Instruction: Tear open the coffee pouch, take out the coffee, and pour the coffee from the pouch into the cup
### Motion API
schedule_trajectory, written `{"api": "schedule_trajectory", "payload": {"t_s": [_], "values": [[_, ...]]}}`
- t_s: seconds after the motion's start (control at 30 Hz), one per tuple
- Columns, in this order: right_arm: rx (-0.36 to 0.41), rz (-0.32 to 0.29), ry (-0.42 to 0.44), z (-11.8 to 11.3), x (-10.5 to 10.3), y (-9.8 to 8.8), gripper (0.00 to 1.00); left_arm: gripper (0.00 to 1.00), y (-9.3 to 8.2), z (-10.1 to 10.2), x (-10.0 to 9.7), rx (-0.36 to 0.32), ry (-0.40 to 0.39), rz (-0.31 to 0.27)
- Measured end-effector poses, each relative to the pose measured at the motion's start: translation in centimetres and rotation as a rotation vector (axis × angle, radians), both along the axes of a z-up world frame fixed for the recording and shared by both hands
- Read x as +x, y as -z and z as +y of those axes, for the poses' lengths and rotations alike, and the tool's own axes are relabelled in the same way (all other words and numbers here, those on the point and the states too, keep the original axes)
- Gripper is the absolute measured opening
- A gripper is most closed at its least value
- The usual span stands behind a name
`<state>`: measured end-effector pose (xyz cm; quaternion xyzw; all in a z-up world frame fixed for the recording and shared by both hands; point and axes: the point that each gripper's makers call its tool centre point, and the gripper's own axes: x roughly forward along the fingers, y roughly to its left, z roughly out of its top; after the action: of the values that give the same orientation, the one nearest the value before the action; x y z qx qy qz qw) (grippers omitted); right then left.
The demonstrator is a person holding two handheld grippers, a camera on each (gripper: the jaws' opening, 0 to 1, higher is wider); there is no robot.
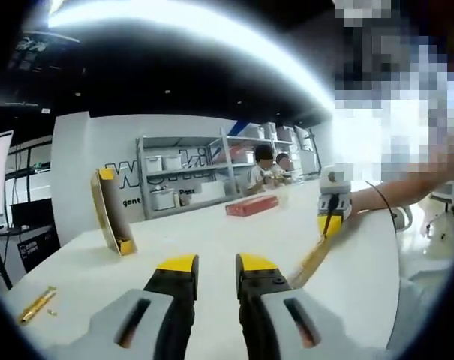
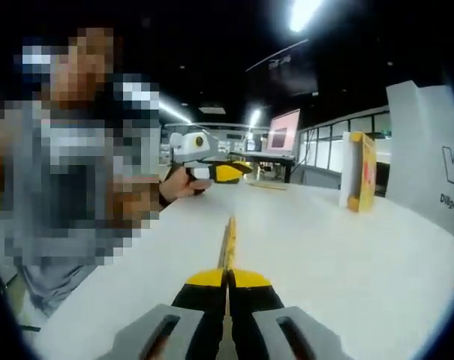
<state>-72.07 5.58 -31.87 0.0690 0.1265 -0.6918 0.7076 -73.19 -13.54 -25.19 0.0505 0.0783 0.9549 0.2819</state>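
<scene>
A long gold coffee stick pouch (image 2: 228, 244) points forward from my right gripper (image 2: 228, 280), whose jaws are shut on its near end above the white table (image 2: 324, 255). In the left gripper view the same pouch (image 1: 311, 261) slants down from the right gripper (image 1: 329, 225), which comes in from the right in a person's hand. My left gripper (image 1: 216, 264) stands open over the table with nothing between its yellow-tipped jaws. It also appears in the right gripper view as the left gripper (image 2: 225, 172), held by a hand at the far left.
A yellow coffee box (image 1: 111, 214) stands upright on the table, seen again as the box (image 2: 359, 171). Another gold stick (image 1: 37, 304) and a small scrap (image 1: 52, 312) lie at the left. A red box (image 1: 251, 205) sits far back, with shelves (image 1: 189, 176) and seated people beyond.
</scene>
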Motion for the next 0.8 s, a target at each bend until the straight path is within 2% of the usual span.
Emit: {"api": "schedule_trajectory", "payload": {"t_s": [0.1, 0.17, 0.2, 0.23, 0.27, 0.3, 0.6, 0.8], "values": [[-0.002, -0.002, -0.004, -0.03, 0.14, -0.05, 0.03, 0.23, 0.05, 0.02, 0.03, 0.003, 0.002, -0.003], [-0.009, 0.035, -0.011, -0.27, 0.15, -0.09, 0.04, 0.23, 0.17, 0.03, 0.02, 0.002, 0.004, -0.009], [-0.023, 0.057, -0.033, -0.33, 0.35, -0.27, 0.06, 0.23, 0.2, 0.06, 0.02, 0.003, 0.007, -0.011], [-0.056, 0.082, -0.029, -0.56, 0.13, -0.84, 0.14, 0.23, 0.23, 0.05, 0.01, 0.003, 0.007, -0.012], [-0.066, 0.075, -0.013, -0.51, -0.13, -0.96, 0.2, 0.23, 0.23, 0.05, 0.0, 0.003, 0.007, -0.012], [-0.059, 0.069, -0.013, -0.44, -0.19, -0.89, 0.21, 0.23, 0.24, 0.03, 0.0, 0.004, 0.007, -0.013], [-0.061, 0.086, -0.003, -0.51, -0.36, -0.81, 0.22, 0.23, 0.33, -0.09, -0.1, 0.006, 0.003, -0.015], [-0.046, 0.082, -0.043, -0.54, 0.5, -0.4, 0.22, 0.23, 0.38, -0.12, -0.16, 0.004, 0.001, -0.015]]}}
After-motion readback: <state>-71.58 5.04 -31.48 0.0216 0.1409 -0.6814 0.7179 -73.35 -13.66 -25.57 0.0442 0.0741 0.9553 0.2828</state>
